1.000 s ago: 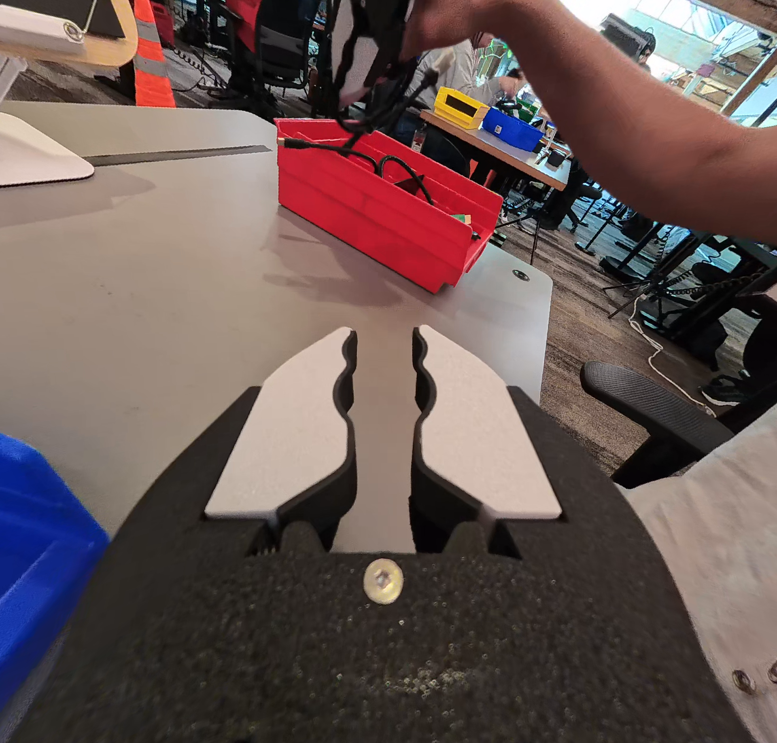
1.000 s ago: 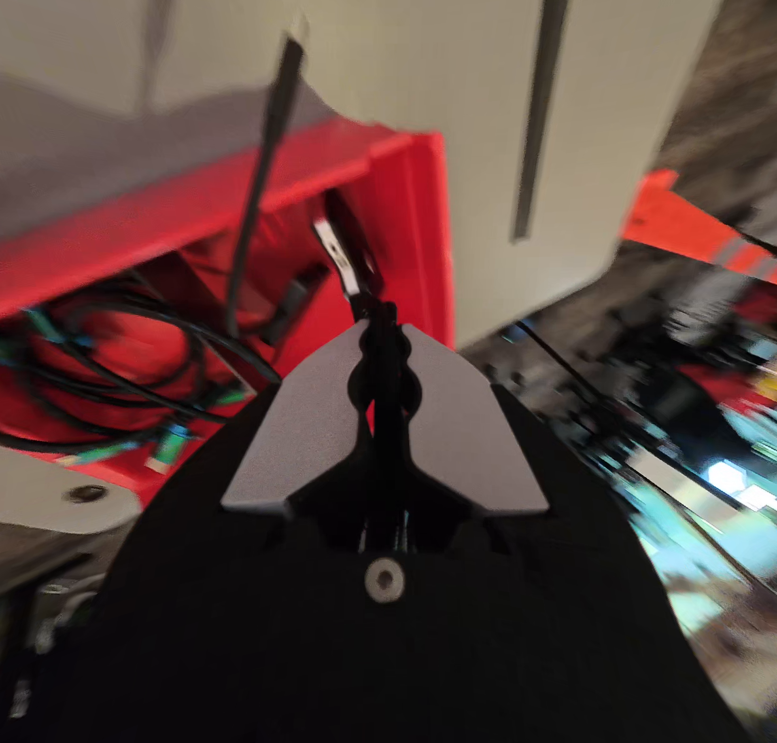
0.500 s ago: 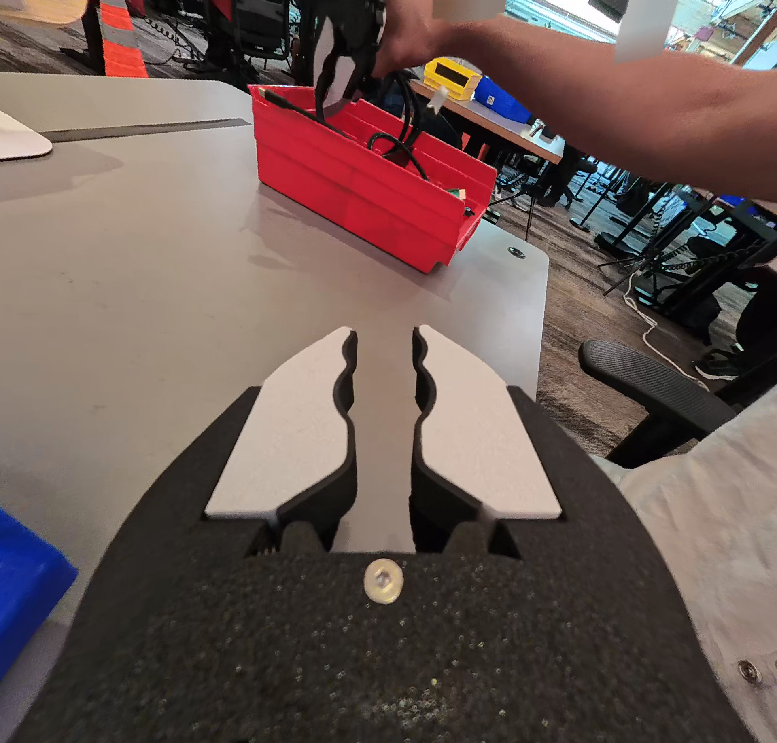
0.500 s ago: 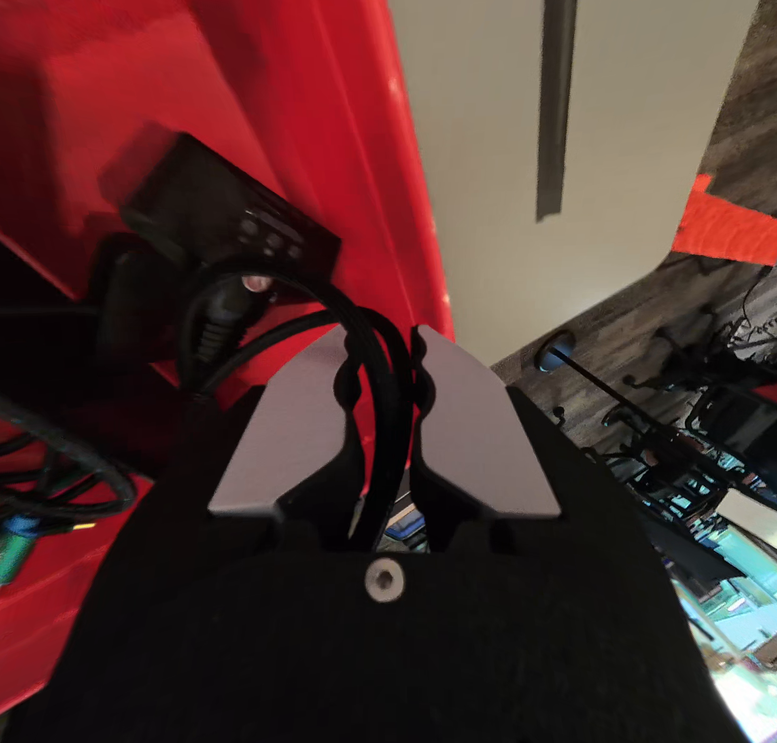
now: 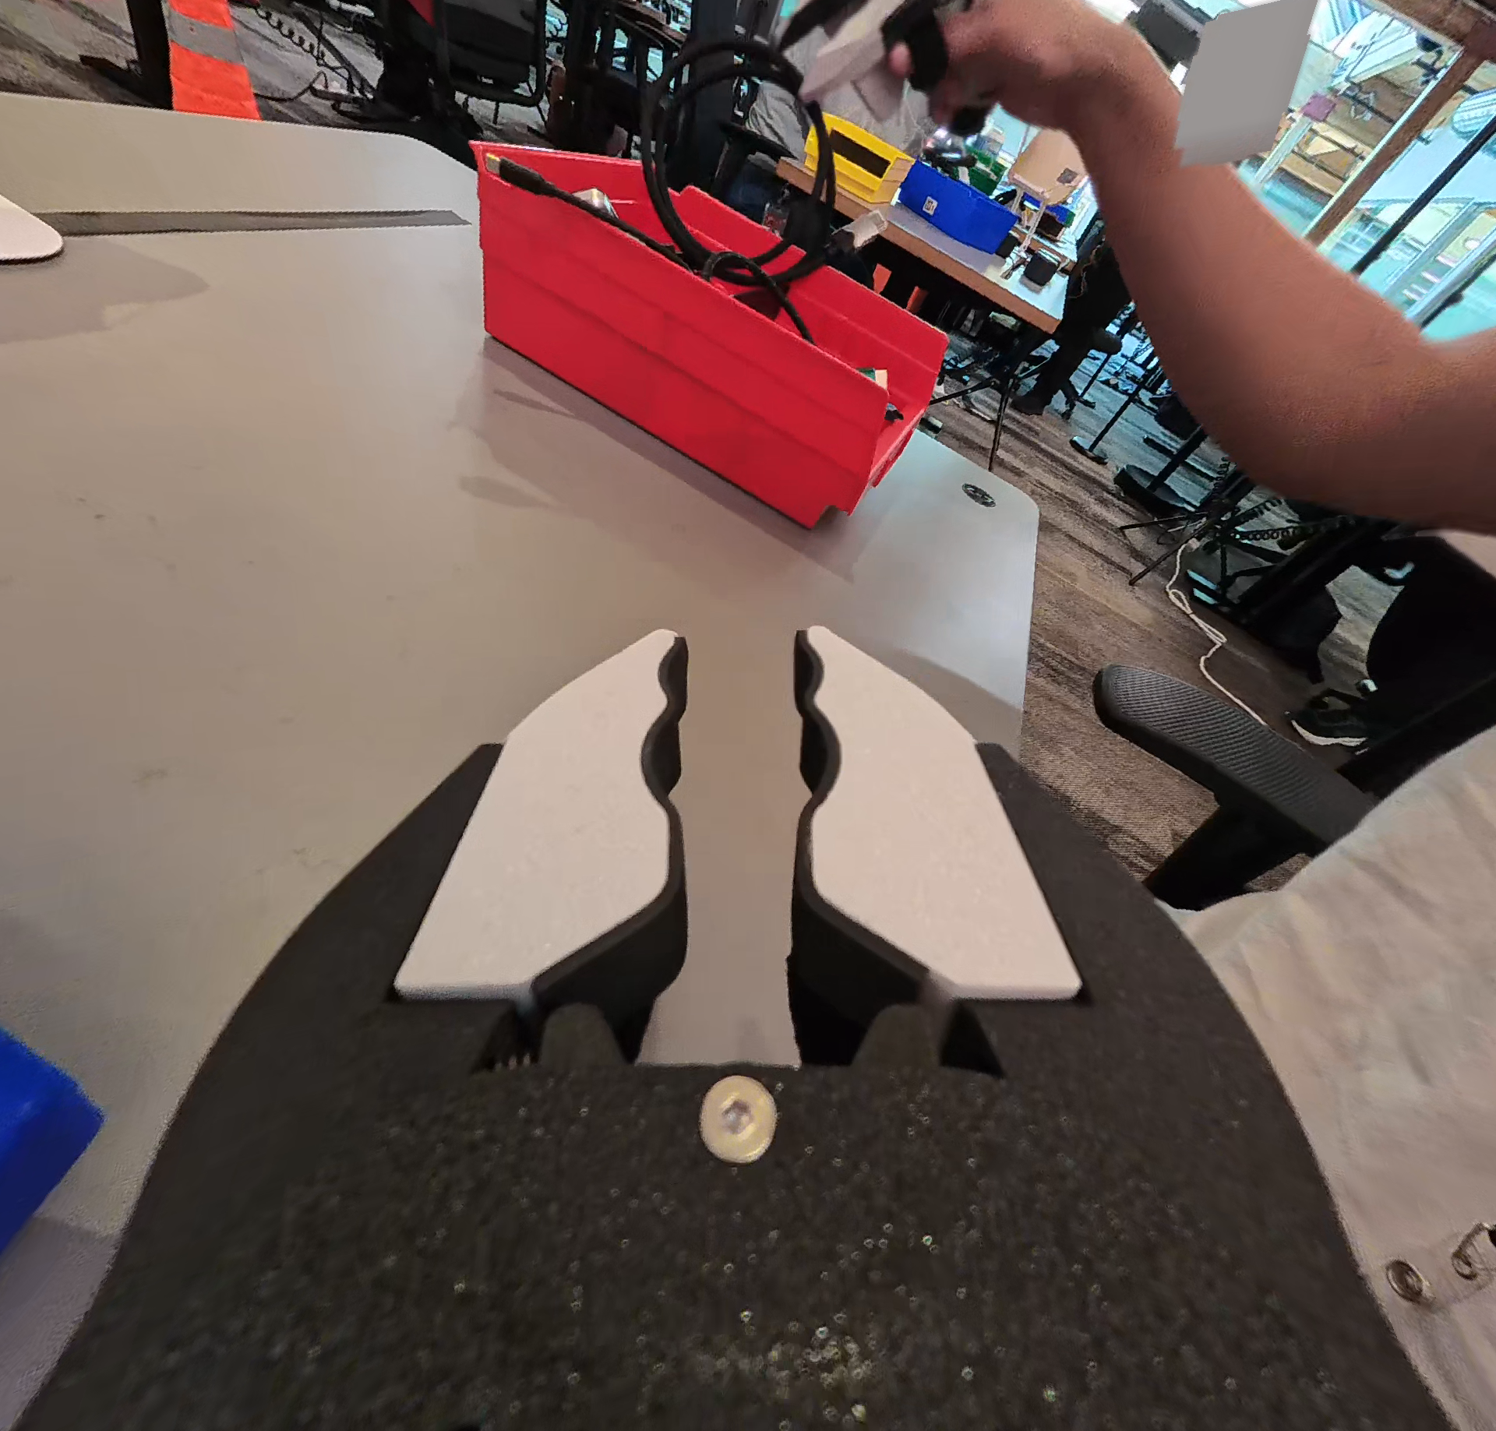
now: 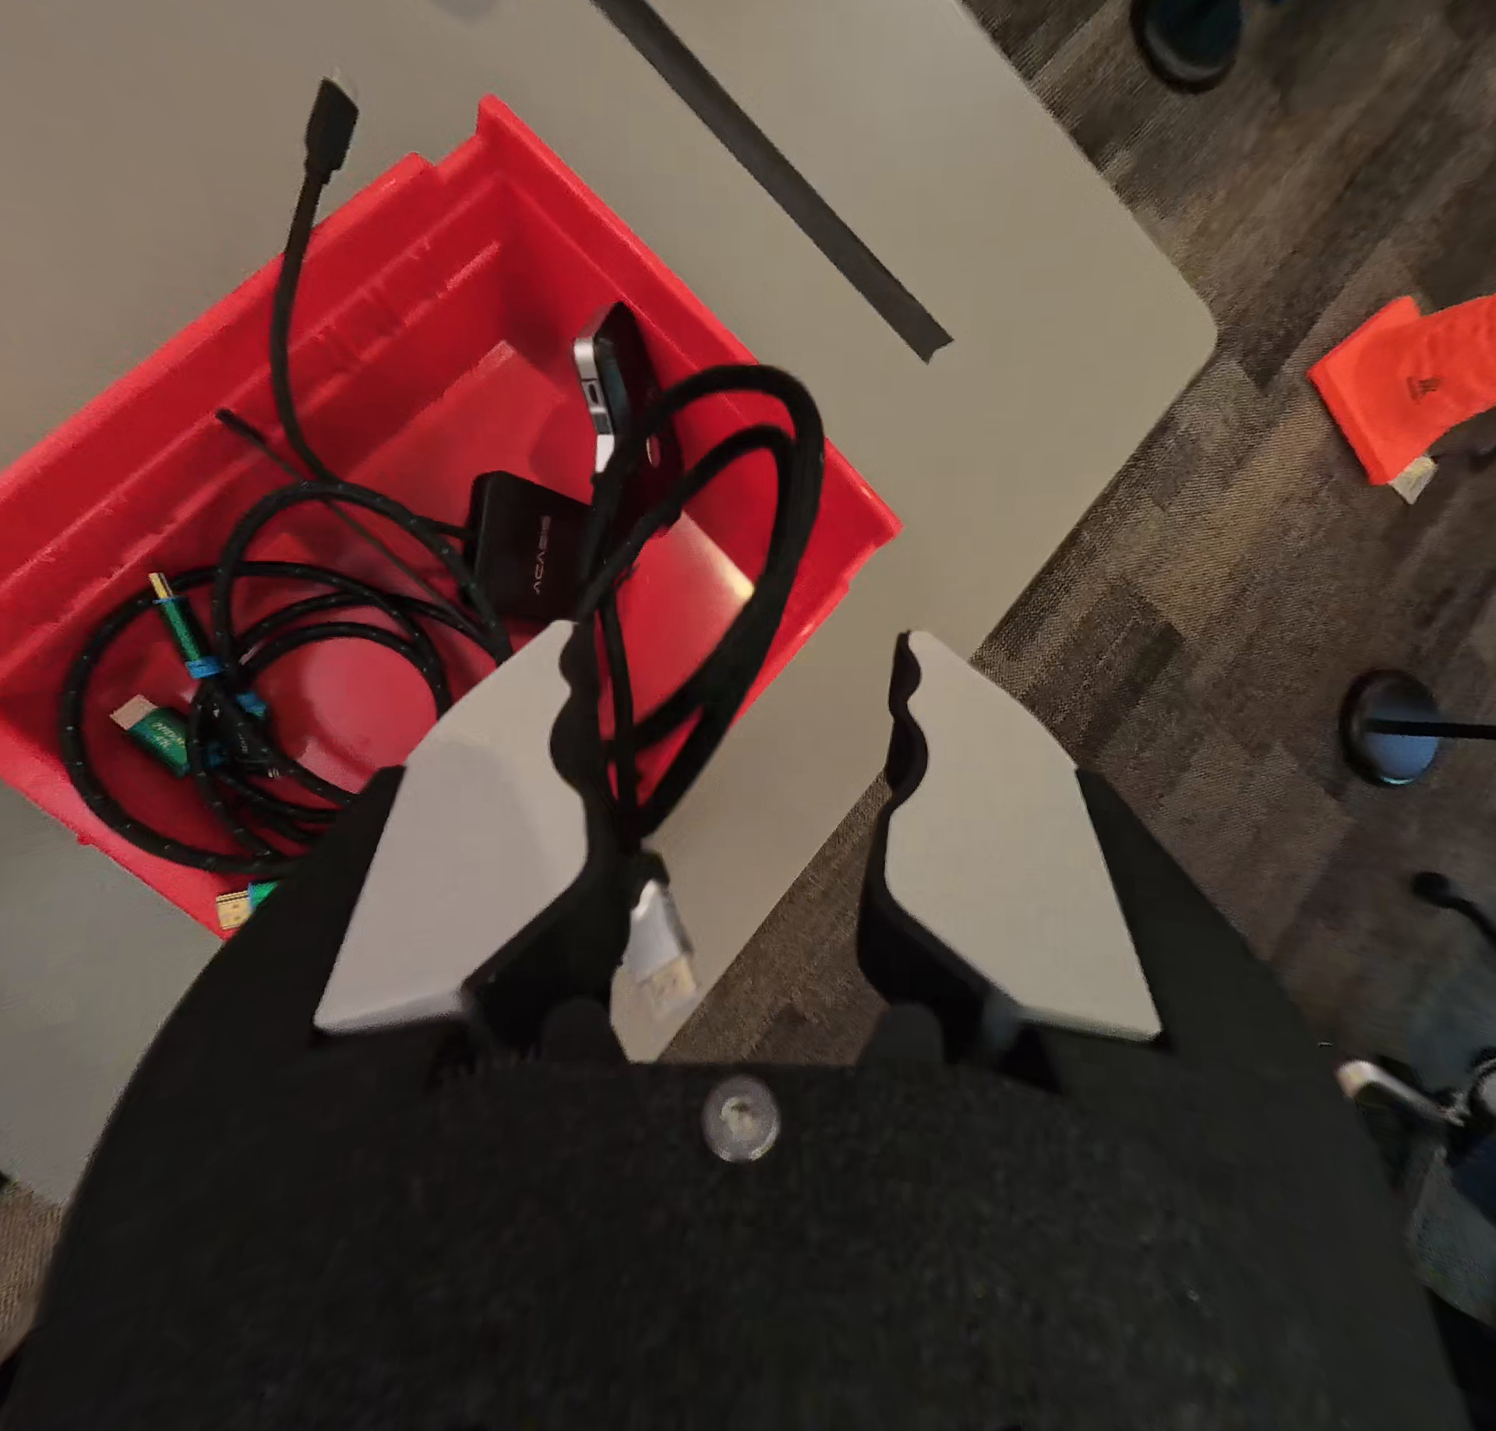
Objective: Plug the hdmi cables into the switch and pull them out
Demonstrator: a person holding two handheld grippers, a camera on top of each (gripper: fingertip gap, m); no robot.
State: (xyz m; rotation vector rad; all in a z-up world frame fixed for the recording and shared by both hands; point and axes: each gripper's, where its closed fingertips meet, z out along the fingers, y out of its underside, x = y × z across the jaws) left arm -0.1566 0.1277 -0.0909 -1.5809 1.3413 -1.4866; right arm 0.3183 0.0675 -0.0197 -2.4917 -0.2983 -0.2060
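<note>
A red bin (image 5: 688,356) stands on the grey table (image 5: 243,542). In the right wrist view the bin (image 6: 405,324) holds a black switch box (image 6: 526,546), a silver-edged device (image 6: 603,372) and several coiled black HDMI cables (image 6: 267,664). My right gripper (image 6: 737,635) is wide open above the bin. A black cable loop (image 6: 777,502) hangs against its left finger (image 6: 478,809), and the cable's silver plug (image 6: 660,947) sits between the jaws. In the left wrist view the right gripper (image 5: 842,49) is high over the bin, blurred. My left gripper (image 5: 737,631) is open and empty, low over the table.
One cable plug (image 6: 332,121) sticks out over the bin's rim. A blue bin corner (image 5: 32,1133) is at the lower left. The person's arm (image 5: 1255,299) crosses the right side. A chair armrest (image 5: 1214,736) lies beyond the table's right edge. A dark slot (image 5: 243,219) crosses the far tabletop.
My right gripper went from shut on the cable to wide open and rose out of the bin, with the cable loop still hanging on it. My left gripper stayed open, almost still.
</note>
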